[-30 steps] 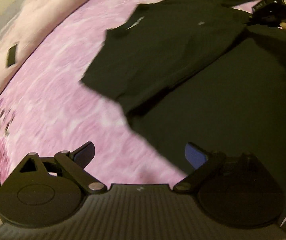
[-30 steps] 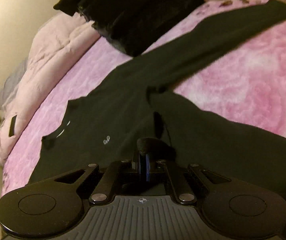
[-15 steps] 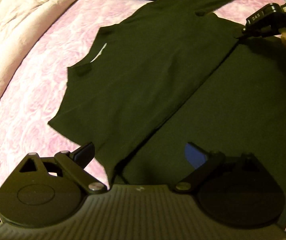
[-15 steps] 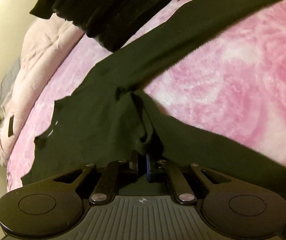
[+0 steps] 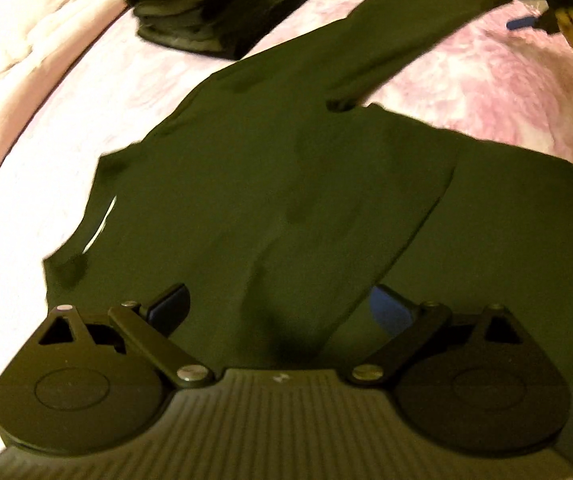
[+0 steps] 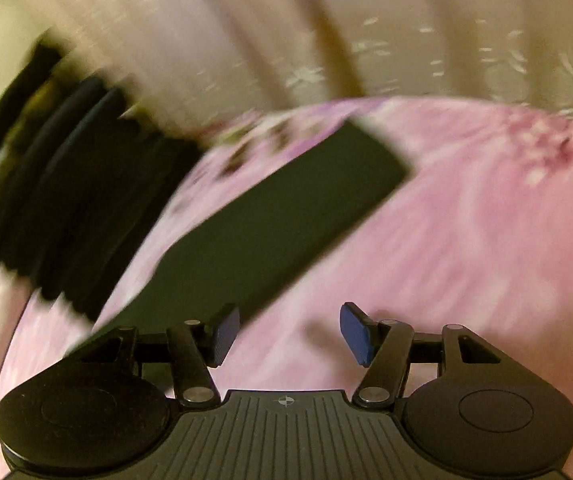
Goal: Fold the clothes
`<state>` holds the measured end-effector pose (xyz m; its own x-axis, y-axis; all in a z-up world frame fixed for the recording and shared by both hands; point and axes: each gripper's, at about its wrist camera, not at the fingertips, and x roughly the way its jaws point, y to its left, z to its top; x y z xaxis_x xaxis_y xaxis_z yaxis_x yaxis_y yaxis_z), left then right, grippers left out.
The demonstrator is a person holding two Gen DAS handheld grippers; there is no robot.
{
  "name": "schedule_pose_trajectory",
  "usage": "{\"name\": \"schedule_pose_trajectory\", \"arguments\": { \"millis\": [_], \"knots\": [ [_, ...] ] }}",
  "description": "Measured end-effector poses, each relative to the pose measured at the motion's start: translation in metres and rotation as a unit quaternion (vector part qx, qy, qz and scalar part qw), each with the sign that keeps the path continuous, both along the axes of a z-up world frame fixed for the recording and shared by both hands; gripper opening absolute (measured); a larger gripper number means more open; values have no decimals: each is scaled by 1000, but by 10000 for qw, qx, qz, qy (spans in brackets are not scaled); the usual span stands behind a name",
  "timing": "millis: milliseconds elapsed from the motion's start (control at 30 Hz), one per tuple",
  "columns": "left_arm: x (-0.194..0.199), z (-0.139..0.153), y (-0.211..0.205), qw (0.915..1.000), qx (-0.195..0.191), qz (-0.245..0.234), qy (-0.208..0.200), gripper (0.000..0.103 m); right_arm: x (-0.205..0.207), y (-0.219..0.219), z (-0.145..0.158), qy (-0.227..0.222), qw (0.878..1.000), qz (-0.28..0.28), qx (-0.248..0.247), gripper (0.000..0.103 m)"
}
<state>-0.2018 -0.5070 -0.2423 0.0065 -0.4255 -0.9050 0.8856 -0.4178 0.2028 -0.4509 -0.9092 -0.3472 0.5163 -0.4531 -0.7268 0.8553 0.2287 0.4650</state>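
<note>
A black long-sleeved shirt [image 5: 270, 184] lies flat on the pink flowered bedspread [image 5: 498, 80], folded over itself, one sleeve [image 5: 402, 36] stretched to the far right. My left gripper [image 5: 282, 308] is open and empty just above the shirt's near part. My right gripper [image 6: 286, 336] is open and empty above the bedspread [image 6: 466, 240], beside the sleeve [image 6: 278, 224], whose cuff end points away. The right gripper also shows at the top right of the left wrist view [image 5: 534, 0].
A pile of dark folded clothes [image 5: 222, 4] sits at the far side of the bed; it is blurred at left in the right wrist view [image 6: 58, 184]. A pale pink duvet [image 5: 18, 80] lies at left. A cream curtain [image 6: 326, 32] hangs behind the bed.
My right gripper let go of the shirt's armpit, opened, and swung away toward the sleeve's end. My left gripper moved further over the shirt, still open.
</note>
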Motion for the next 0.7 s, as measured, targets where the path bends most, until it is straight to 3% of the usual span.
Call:
{"name": "schedule_pose_trajectory", "arguments": {
  "millis": [133,267,333,367,433,500,567,633,700],
  "knots": [
    [-18,-9,-20,9999,138,-83,-43,95,-21,-60,-20,-239,9982,-508,218,60],
    [-28,-12,-28,9997,197,-167,-52,95,-33,-83,-30,-795,9918,-933,368,58],
    [-27,-11,-28,9996,136,-211,-121,95,-36,-87,-29,-834,9896,-1090,433,17],
    [-26,-9,-27,9996,98,-214,-179,93,-36,-88,-26,-642,9902,-1159,431,4],
    [-17,-4,-22,9994,-6,-167,-301,93,-23,-81,-9,-91,9935,-1128,124,2],
    [-4,4,-16,9995,-77,-20,-318,93,8,-63,19,462,9963,-606,-400,1],
    [14,11,-9,9993,-114,222,-292,93,48,-33,52,714,9924,84,-999,1],
    [35,20,3,9983,-173,489,-259,93,89,4,88,865,9789,805,-1667,1],
    [59,30,16,9969,-248,729,-174,93,136,65,128,819,9515,1525,-2542,1]
  ]
}}
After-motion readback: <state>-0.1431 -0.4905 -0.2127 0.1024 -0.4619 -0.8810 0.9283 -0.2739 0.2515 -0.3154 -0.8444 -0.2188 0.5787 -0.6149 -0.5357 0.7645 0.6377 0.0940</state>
